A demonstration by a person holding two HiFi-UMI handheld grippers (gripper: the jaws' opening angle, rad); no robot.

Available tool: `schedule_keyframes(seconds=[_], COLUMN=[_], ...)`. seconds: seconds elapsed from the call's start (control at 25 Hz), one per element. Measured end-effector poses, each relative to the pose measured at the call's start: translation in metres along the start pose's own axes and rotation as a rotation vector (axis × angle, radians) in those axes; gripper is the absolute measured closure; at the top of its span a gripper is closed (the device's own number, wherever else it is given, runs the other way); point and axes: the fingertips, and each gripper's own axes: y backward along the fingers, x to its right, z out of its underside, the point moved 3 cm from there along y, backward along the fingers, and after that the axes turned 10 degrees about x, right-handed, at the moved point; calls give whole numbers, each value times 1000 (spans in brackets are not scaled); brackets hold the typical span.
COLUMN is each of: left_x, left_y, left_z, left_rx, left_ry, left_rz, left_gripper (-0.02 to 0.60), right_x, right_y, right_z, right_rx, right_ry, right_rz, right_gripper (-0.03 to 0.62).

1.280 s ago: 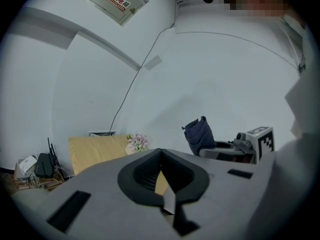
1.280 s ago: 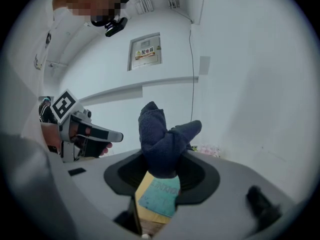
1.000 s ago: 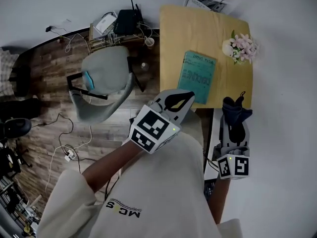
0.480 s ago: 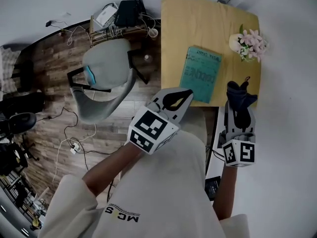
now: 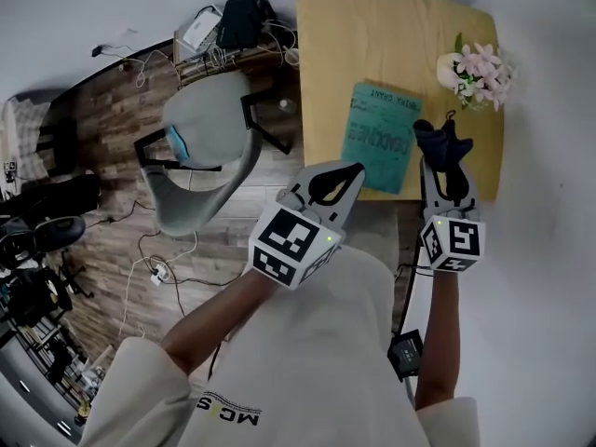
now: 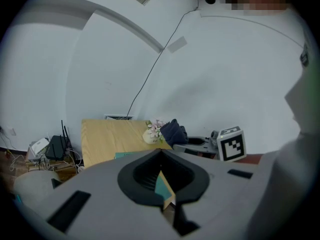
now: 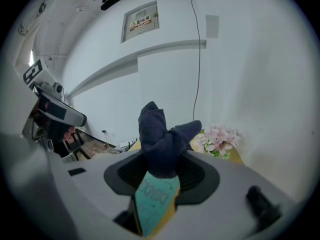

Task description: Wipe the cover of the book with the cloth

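Right hand-held gripper (image 5: 445, 177) has come forward since a second ago: it was back off the near edge of the bench (image 5: 391, 45), now it's over the bench top with the cloth (image 5: 442, 142) just beside the book's right edge. Its jaws are clamped on the dark blue cloth, which sticks out bunched ahead of the tips. In the right gripper view the cloth (image 7: 160, 134) fills the gap of the hand-held gripper (image 7: 161, 160) and the teal cover shows below it.

Book (image 5: 377, 138) hasn't moved. It lies flat and closed on the near half of the bench, cover up, near end close to the bench edge. Can't tell if the cloth touches the cover yet; looks slightly off to the side and probably above it. So approach is about done and wiping not started, by my read. Next it needs a small shift left and down onto the cover.

Left hand-held gripper (image 5: 335, 182) has stayed put, just off the near bench edge by the book's near left corner. Its jaws are together with nothing between them; through the gap its own view shows only a sliver of book (image 6: 161, 184). It's in reach to steady the book.

Further out: pink flowers (image 5: 480, 68) on the bench's far right, clear of the book. Grey chair (image 5: 209, 156) stands on the floor left of the bench.
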Motion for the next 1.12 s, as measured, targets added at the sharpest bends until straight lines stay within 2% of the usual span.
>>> schedule_keyframes(seconds=[0.24,0.52,0.64,0.84,1.12], left_x=[-5,-9,-10,-19,-17], left_y=[-13,-16,-19,-27,-31], left_z=[12,21,29,43,48], left_rx=[-19,-31,-38,-69,-88], left_ry=[4,12,21,42,43], left_rz=[-51,-96,-88,-124,-128], left_gripper=[571,571,571,571,571], right_x=[17,46,47,45,65], right_y=[-37,-69,-80,-99,-125], right_z=[27,68,70,74,107], right_rx=[-43,-99,-105,-96,-189], right_ry=[20,-36,-9,37,189], right_rz=[-24,42,35,3,-67], right_gripper=[422,422,422,422,422])
